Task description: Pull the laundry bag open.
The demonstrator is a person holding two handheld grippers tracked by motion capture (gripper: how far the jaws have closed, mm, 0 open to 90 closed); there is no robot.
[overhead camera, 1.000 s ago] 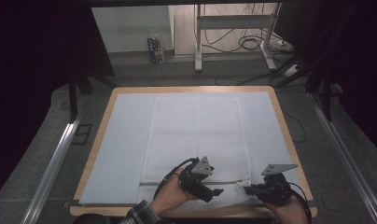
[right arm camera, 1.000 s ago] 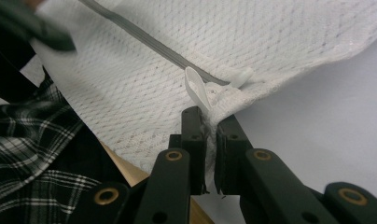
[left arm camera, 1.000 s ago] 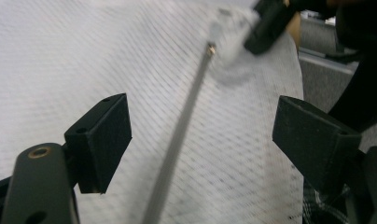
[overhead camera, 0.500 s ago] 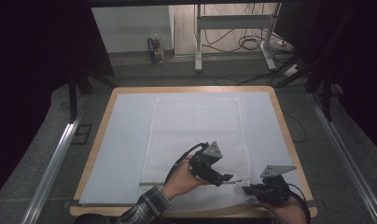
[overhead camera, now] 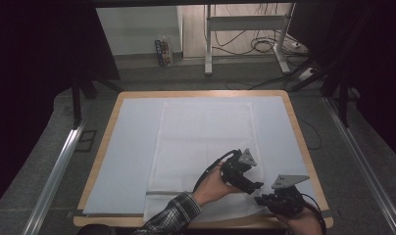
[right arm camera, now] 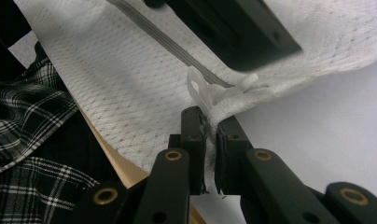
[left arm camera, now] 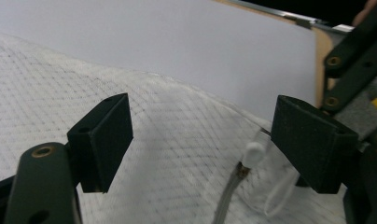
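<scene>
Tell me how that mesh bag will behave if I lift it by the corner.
Probably floppy: the mesh bag already bunches where the right gripper pinches its corner. Likely light, being thin netting. The zipper end may hang stiffer than the rest.

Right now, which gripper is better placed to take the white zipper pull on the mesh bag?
Left gripper: open, its fingers flank the white zipper pull. The right gripper is shut on the white mesh bag.
</scene>
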